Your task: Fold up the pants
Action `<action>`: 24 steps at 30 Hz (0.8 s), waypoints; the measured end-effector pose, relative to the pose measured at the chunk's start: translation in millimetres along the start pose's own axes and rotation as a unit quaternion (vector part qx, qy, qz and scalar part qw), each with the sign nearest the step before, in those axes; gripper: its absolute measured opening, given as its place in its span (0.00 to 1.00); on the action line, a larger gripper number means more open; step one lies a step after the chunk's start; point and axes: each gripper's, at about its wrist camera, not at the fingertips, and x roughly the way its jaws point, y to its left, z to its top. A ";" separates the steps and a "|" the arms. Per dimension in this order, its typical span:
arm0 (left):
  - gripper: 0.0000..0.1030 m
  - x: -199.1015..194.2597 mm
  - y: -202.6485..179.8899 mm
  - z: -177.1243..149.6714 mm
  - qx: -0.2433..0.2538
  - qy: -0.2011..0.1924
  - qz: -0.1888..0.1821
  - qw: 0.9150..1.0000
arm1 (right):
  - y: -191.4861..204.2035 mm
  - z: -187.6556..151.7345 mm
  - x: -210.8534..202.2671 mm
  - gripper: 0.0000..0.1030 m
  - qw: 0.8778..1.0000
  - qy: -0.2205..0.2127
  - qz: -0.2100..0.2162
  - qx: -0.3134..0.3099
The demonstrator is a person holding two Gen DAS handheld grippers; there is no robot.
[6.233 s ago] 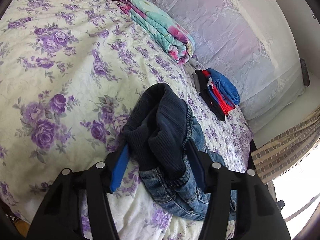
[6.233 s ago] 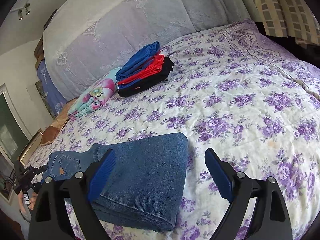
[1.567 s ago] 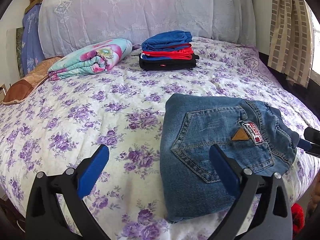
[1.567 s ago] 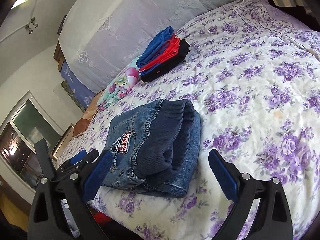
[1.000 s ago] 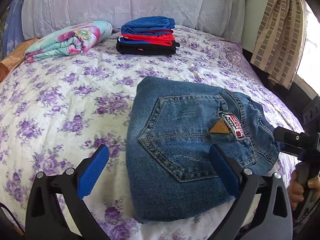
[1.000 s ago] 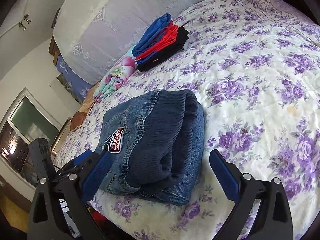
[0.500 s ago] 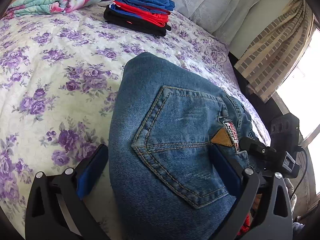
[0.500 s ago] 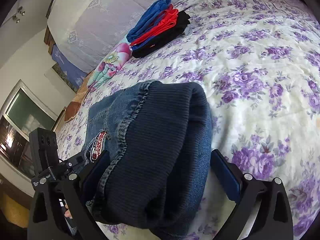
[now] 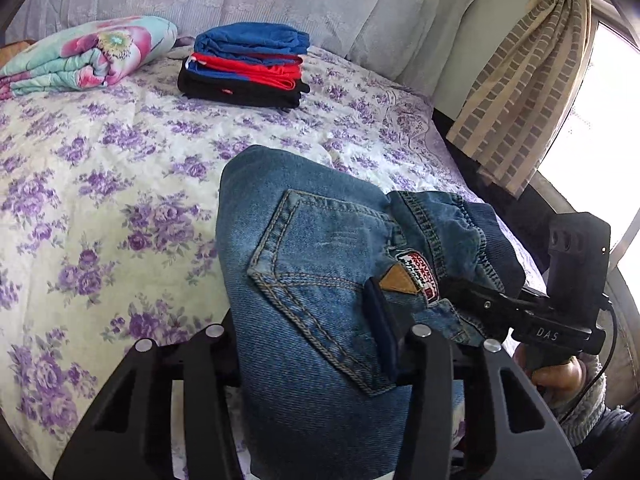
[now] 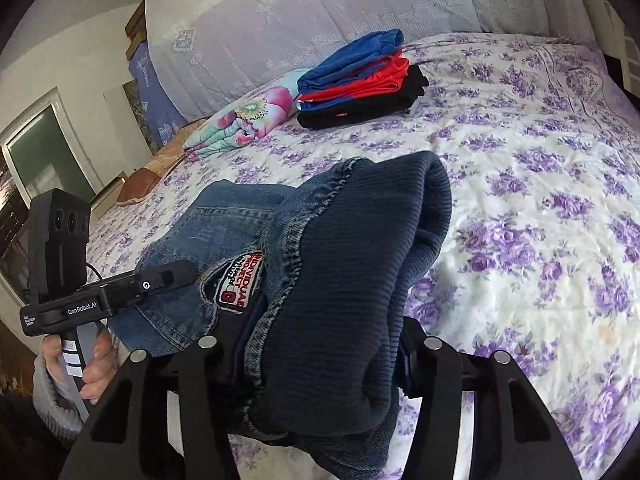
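The folded blue jeans (image 9: 316, 280) with a back pocket and a red-white patch fill the near part of the left wrist view, lifted off the floral bedspread (image 9: 100, 168). My left gripper (image 9: 308, 344) is shut on their near edge. In the right wrist view the jeans (image 10: 344, 280) show their dark ribbed waistband, and my right gripper (image 10: 320, 348) is shut on that end. Each gripper also shows in the other's view: the right one (image 9: 472, 300) at the patch side, the left one (image 10: 168, 276) at the pocket side.
A stack of folded blue, red and black clothes (image 9: 248, 68) lies at the far side of the bed, also in the right wrist view (image 10: 360, 80). A rolled floral blanket (image 9: 84, 56) lies left of it. A checked curtain (image 9: 516, 76) hangs at the right.
Both grippers moved in from opposite ends of the folded jeans and closed on them. The jeans now sit raised between the two grippers rather than lying flat on the bed.
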 end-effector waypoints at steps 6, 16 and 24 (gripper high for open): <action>0.44 -6.5 -3.7 59.2 0.027 -0.035 0.019 0.999 | 2.4 57.0 0.9 0.52 0.999 -0.036 0.001 -0.018; 0.44 28.1 34.1 190.7 0.039 -0.079 0.064 0.994 | -20.5 191.6 72.3 0.52 0.997 -0.075 0.009 -0.018; 0.45 106.3 104.1 215.8 0.003 -0.051 0.101 0.994 | -60.0 231.6 188.7 0.52 0.999 -0.024 0.017 0.028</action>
